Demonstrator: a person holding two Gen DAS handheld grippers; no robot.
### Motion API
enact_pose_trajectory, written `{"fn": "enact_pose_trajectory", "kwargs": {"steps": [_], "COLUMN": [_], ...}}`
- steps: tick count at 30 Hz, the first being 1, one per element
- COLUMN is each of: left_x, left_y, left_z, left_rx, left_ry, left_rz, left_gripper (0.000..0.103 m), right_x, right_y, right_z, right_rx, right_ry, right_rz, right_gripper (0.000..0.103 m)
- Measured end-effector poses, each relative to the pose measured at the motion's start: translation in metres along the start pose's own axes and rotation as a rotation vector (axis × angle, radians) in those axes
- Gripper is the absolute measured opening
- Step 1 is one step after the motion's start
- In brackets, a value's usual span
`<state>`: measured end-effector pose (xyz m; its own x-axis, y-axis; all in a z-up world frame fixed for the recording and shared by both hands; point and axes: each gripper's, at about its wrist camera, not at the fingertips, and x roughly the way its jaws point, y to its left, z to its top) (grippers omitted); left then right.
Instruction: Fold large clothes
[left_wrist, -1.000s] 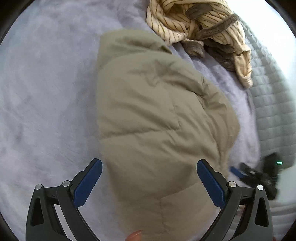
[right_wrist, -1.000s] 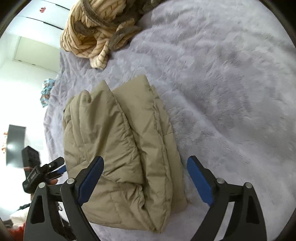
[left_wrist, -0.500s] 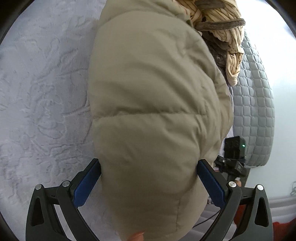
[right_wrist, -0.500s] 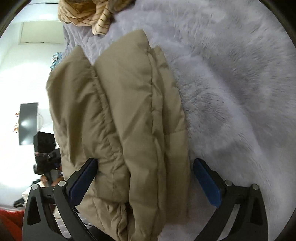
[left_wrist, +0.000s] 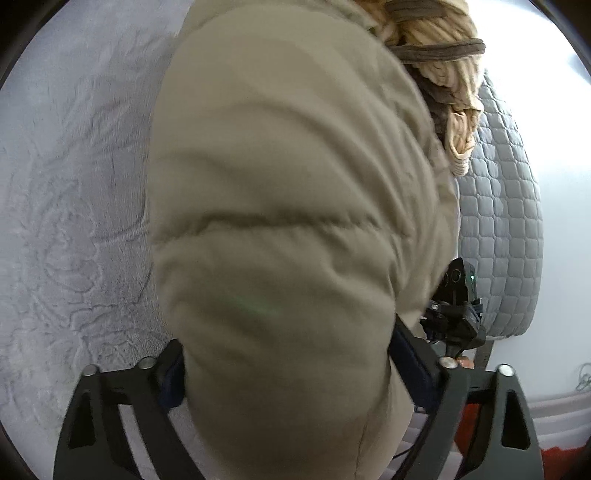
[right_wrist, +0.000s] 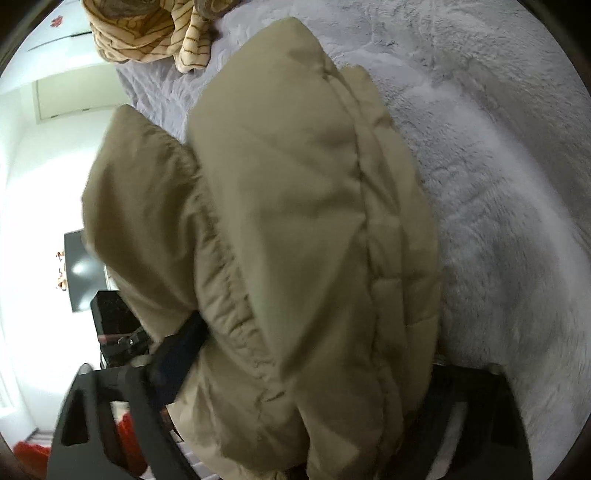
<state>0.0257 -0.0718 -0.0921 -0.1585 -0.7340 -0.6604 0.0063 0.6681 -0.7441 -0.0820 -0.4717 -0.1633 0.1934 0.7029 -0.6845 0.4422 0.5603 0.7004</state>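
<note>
Both grippers are pointing downward at the folded beige quilted puffer jacket (left_wrist: 280, 236) lying on the grey fluffy blanket (left_wrist: 74, 221). The left gripper (left_wrist: 288, 373) and the right gripper (right_wrist: 295, 373) have just been closing, and their blue pads are pressing its bulk at 6 o'clock.

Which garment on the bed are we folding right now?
On the grey fluffy blanket covering the bed, look nearest the edge, in front of the heap of striped cream knitwear. It is the puffy khaki quilted jacket, plain and unstriped, already folded into a thick bundle.

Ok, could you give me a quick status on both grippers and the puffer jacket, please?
Left gripper and right gripper both closing on the folded beige puffer jacket, pads against its sides. Striped garment lies beyond, clear of it.
</note>
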Motion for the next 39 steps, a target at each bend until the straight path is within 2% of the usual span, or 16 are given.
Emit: {"fn": "enact_pose_trajectory", "kwargs": {"steps": [1,4,10,13,15,22,27,30,31,33,35,37,39], "left_x": [-0.005,-0.02,-0.07,-0.099,-0.123,-0.203,-0.224,-0.215,-0.21,-0.203,-0.201,-0.203,-0.217], "left_y": [-0.006,-0.017,-0.032,-0.025,-0.011,0.062,0.131,0.17,0.179,0.188,0.191,0.179,0.161], "left_z": [0.0,0.003,0.018,0.03,0.039,0.074,0.095,0.101,0.102,0.102,0.099,0.095,0.086], "left_rx": [0.018,0.059,0.116,0.112,0.107,0.064,0.033,-0.009,-0.018,-0.02,-0.029,-0.028,0.001], "left_ry": [-0.01,-0.034,-0.12,-0.163,-0.198,-0.297,-0.314,-0.292,-0.288,-0.285,-0.277,-0.279,-0.313], "left_rz": [0.0,-0.006,-0.016,-0.007,0.011,0.082,0.118,0.097,0.084,0.074,0.075,0.129,0.223], "left_gripper": [0.082,0.079,0.079,0.079,0.079,0.079,0.079,0.087,0.092,0.096,0.096,0.096,0.096], "right_x": [-0.003,-0.008,-0.001,0.021,0.035,0.133,0.189,0.197,0.196,0.2,0.202,0.193,0.179], "right_y": [0.005,0.022,0.078,0.112,0.132,0.198,0.2,0.181,0.174,0.162,0.154,0.157,0.173], "right_z": [-0.003,-0.012,-0.028,-0.024,-0.015,0.008,0.021,0.021,0.022,0.02,0.018,0.011,0.002], "right_rx": [-0.005,-0.036,-0.144,-0.178,-0.2,-0.257,-0.26,-0.226,-0.218,-0.2,-0.163,-0.158,-0.188], "right_ry": [-0.009,-0.03,-0.047,-0.052,-0.049,0.007,0.032,0.021,0.017,0.012,0.009,-0.007,-0.047], "right_rz": [0.006,0.012,0.029,0.052,0.066,0.128,0.125,0.132,0.13,0.105,0.08,0.039,-0.032], "right_gripper": [0.072,0.059,0.058,0.058,0.058,0.058,0.058,0.06,0.064,0.07,0.074,0.074,0.074]}}
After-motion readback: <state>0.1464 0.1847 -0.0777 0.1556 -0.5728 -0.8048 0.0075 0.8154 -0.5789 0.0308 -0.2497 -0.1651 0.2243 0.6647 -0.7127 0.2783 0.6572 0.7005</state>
